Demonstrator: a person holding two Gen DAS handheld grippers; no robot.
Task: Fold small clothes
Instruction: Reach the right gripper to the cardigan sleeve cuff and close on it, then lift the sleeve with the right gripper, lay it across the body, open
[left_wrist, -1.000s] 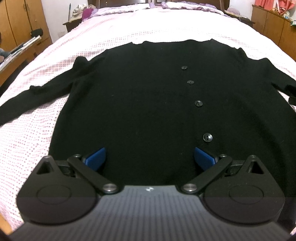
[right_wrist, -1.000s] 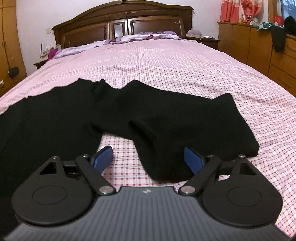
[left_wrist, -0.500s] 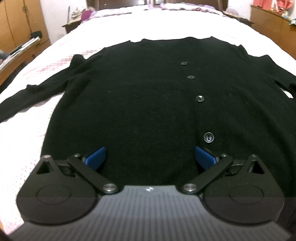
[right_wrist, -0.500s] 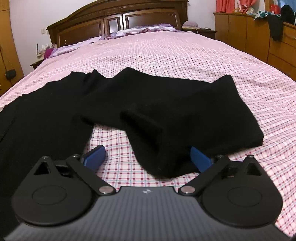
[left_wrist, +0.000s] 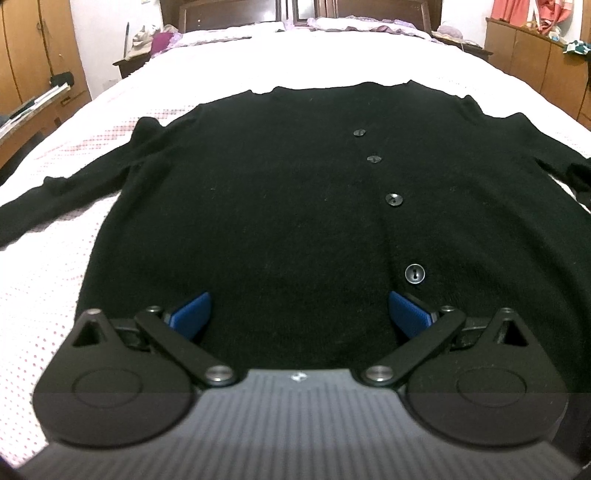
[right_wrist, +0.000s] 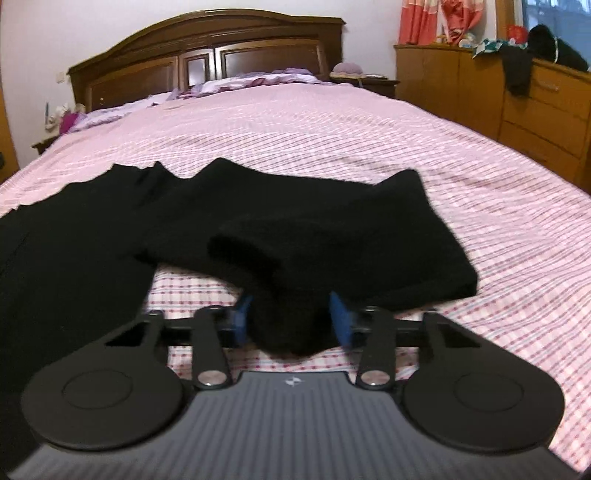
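Observation:
A black buttoned cardigan (left_wrist: 277, 184) lies flat, front up, on the pink checked bed (left_wrist: 44, 295), its collar toward the headboard. Its left sleeve (left_wrist: 55, 195) stretches out to the left. My left gripper (left_wrist: 299, 314) hovers open over the hem, with the lowest button (left_wrist: 414, 274) just beyond its right finger and nothing between the blue pads. In the right wrist view the other sleeve (right_wrist: 314, 236) lies bent and doubled over on the sheet (right_wrist: 498, 206). My right gripper (right_wrist: 290, 321) is shut on the cuff end of that sleeve, which fills the gap between the pads.
A dark wooden headboard (right_wrist: 207, 48) with lilac pillows (right_wrist: 258, 79) closes the far end. A wooden dresser (right_wrist: 517, 99) with clothes on top runs along the right side. On the left stand a wardrobe (left_wrist: 29, 55) and a nightstand (left_wrist: 129, 66).
My right gripper moved forward onto the sleeve's cuff and its fingers closed in on it. The left gripper crept slightly forward over the hem and stayed open.

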